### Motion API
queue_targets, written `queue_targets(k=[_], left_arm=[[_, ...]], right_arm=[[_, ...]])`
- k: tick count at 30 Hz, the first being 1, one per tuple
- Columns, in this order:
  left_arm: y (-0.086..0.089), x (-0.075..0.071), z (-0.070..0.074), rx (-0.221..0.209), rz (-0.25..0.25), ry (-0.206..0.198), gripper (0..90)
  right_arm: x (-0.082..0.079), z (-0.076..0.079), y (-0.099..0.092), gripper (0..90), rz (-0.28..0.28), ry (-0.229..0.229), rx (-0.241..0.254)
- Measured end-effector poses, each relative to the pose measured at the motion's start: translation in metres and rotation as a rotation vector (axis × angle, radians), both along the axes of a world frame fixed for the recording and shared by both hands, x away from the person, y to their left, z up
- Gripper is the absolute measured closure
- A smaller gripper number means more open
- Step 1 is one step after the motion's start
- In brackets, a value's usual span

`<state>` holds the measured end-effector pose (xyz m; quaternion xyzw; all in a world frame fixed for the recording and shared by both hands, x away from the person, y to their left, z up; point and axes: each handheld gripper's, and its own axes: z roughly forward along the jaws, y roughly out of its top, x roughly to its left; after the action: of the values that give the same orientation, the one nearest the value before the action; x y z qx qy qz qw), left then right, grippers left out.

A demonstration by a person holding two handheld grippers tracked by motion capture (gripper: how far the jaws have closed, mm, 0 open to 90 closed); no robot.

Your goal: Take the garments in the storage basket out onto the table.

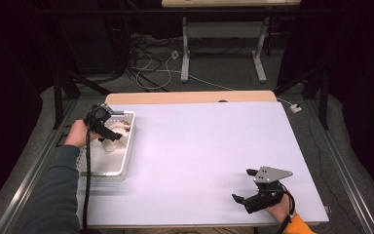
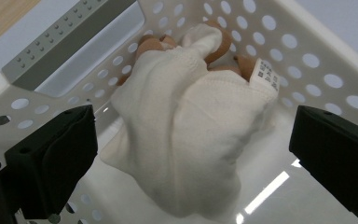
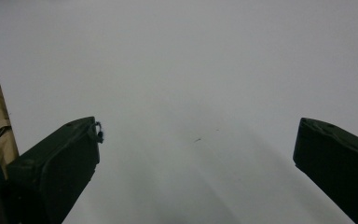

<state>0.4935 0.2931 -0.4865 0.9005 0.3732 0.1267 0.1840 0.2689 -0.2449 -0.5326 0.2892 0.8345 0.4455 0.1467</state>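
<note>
So the thing I'm after is the cream cloth (image 2: 186,140), bunched up in a lump inside the white perforated basket (image 2: 307,60). It's sitting toward the far end of the basket, and there's something tan-brown peeking out from under its top edge, can't tell what that is. A little white care label (image 2: 266,77) sticks up on one side of the cloth.

My left gripper (image 2: 191,154) is poked down into the basket right over the cloth, jaws spread wide with the lump sitting between them. From what I can see the jaw pads aren't touching the fabric on either side, so nothing is pinched. In the high view the left gripper (image 1: 108,130) is over the far half of the basket (image 1: 126,161), which sits at the left edge of the white table (image 1: 204,146).

My right gripper (image 1: 247,186) is well apart from all that, low over the near right part of the table, jaws also spread wide and holding nothing. Its own camera just shows bare tabletop (image 3: 191,93) between the two black jaws. Beyond the table there's a second desk (image 1: 224,4) and some cables on the floor (image 1: 151,63).
</note>
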Motion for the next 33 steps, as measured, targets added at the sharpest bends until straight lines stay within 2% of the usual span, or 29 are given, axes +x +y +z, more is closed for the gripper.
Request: queue_targets(k=[6,14,15,21,23,33], left_arm=[[-0.001,0.004,-0.006,0.028,0.010,0.022,1.8],[-0.001,0.009,-0.015,0.026,0.026,0.046,2.7],[0.000,0.010,-0.015,0.037,0.024,0.057,2.7],[-0.001,0.013,-0.022,0.041,0.034,0.076,3.1],[-0.002,0.014,-0.024,0.052,0.029,0.092,5.7],[-0.007,0.016,-0.032,0.079,0.046,0.117,16.3]], right_arm=[[0.000,0.000,0.000,0.0,0.000,-0.001,0.000],[0.000,0.000,0.000,0.0,0.000,-0.001,-0.002],[0.000,0.000,0.000,0.0,0.004,-0.003,-0.004],[0.000,0.000,0.000,0.0,0.004,-0.003,-0.003],[0.001,0.000,0.000,0.0,0.006,-0.002,-0.003],[0.001,0.000,0.000,0.0,0.006,-0.001,-0.003]])
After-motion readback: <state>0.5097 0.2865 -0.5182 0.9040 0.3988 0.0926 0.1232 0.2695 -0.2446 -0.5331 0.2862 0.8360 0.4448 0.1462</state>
